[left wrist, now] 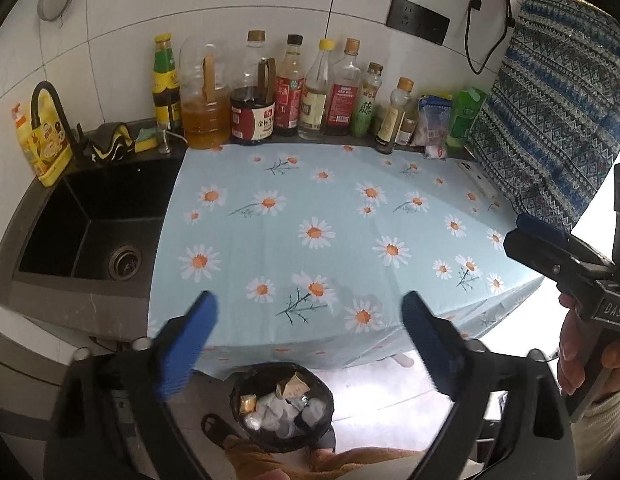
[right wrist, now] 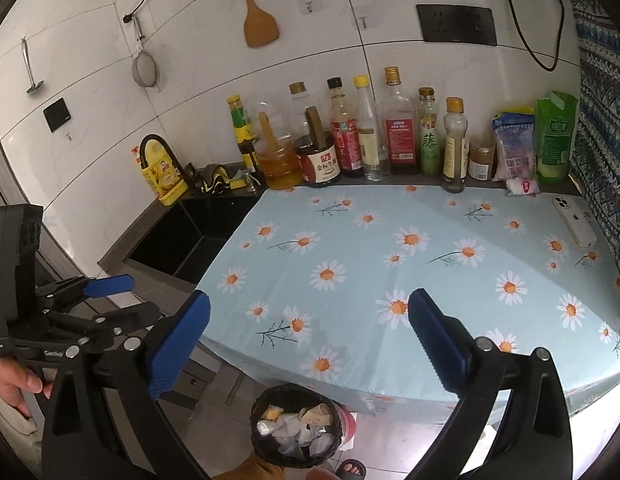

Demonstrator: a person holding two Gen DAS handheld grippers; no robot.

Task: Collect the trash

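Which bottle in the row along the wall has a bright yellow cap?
The tall clear glass bottle, holding clear liquid, mid-row between two red-labelled bottles. The other bottles' caps are gold, brown or dark.

Ahead of the left claw point(left wrist: 310, 312) and the right claw point(right wrist: 310, 312), the worktop point(left wrist: 349, 216) under its daisy cloth lies bare across its whole middle and front edge. Beyond that free stretch a row of bottles point(left wrist: 294, 92) stands against the wall, closing the far side. Far right of the right claw, a white phone point(right wrist: 574, 222) lies by the patterned cloth point(right wrist: 605, 120). Left of the left claw opens the black sink point(left wrist: 94, 216). Below both claws, the trash bin point(left wrist: 282, 408) stands on the floor.
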